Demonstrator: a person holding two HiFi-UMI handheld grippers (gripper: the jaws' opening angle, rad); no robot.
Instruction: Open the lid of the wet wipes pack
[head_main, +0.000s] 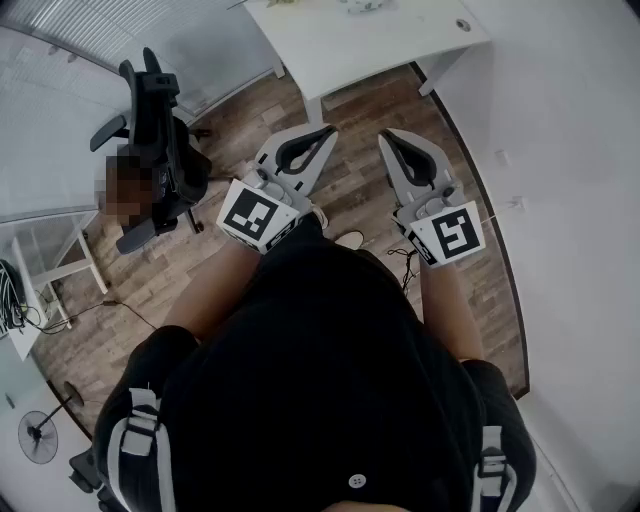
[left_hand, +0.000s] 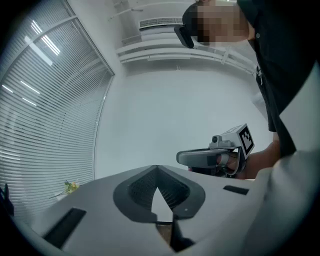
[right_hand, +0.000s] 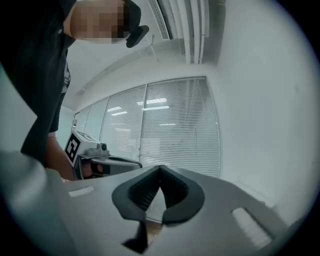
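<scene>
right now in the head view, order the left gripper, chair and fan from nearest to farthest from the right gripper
From the right gripper:
1. left gripper, right beside it on its left
2. chair, farther left, past the left gripper
3. fan, on the floor in the far lower-left corner

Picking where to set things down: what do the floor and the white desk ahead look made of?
Floor: brown wood-look planks, matte, with visible grain and seams; solid wood or laminate, can't tell. Desk: smooth white top, likely laminate or painted board; a round grommet sits near one corner.
</scene>
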